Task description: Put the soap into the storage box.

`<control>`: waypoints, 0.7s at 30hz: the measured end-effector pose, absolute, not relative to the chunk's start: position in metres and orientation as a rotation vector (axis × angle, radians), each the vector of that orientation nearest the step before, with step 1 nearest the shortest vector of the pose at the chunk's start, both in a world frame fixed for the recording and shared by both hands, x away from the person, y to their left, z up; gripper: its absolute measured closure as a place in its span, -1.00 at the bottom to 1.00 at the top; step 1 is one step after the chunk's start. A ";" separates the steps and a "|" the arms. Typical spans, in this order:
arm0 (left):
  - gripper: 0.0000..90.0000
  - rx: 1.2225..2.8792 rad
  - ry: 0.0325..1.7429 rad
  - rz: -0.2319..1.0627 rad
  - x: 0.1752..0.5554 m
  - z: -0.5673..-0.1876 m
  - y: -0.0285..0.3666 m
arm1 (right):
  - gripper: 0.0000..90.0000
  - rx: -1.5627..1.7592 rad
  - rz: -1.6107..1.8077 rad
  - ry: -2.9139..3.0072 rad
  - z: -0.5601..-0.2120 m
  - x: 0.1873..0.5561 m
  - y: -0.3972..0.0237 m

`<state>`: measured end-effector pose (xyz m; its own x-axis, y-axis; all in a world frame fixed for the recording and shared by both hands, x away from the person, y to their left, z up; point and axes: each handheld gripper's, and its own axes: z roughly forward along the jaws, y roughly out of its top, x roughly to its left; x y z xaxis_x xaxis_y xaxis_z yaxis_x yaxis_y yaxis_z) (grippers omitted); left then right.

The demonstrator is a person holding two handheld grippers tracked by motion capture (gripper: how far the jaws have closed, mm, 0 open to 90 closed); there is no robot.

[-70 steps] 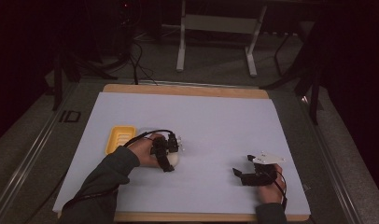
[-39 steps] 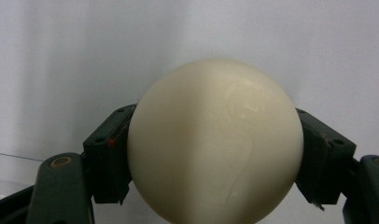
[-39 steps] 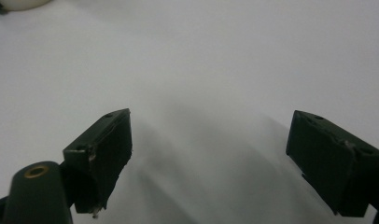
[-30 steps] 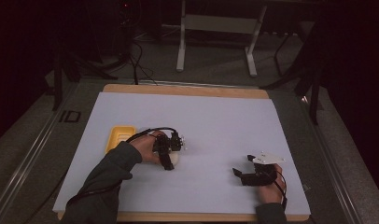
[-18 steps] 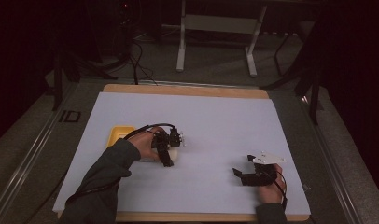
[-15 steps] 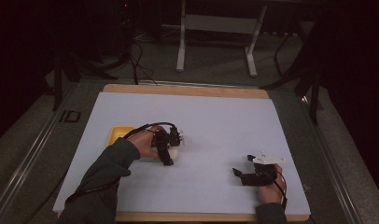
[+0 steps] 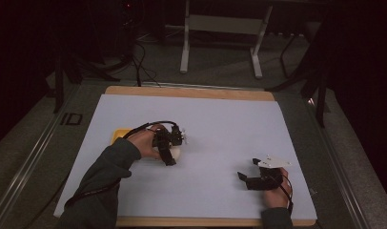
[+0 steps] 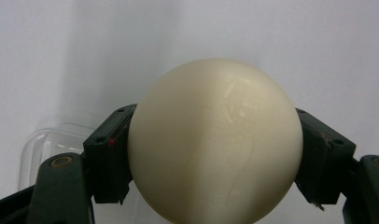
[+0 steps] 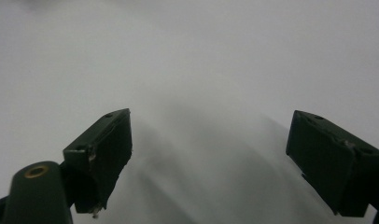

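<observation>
1. Cream-white and smooth, a ball sits squeezed between the two black pads of your left gripper; each pad presses against one side of it.
2. From the high view, that left gripper is over the left half of the white sheet that covers the table, with the ball showing pale beneath your hand.
3. Just to the left of your left hand, a yellow tray lies on the sheet, partly hidden by the hand.
4. In the left gripper view, a clear plastic container shows at the lower left, behind the left jaw; whether the ball touches it cannot be told.
5. Your right gripper is low near the front right of the sheet, well apart from the ball.
6. In the right gripper view its jaws stand wide apart with nothing between them, above bare white sheet.
7. Your right hand grips the tool from the near edge of the table.
</observation>
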<state>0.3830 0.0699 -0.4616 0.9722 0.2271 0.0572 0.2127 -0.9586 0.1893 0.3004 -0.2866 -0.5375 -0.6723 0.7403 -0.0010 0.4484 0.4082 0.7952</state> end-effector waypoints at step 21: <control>-0.43 2.925 0.401 0.136 0.391 -0.452 0.090 | -0.69 1.021 1.144 2.316 -0.538 0.300 -0.286</control>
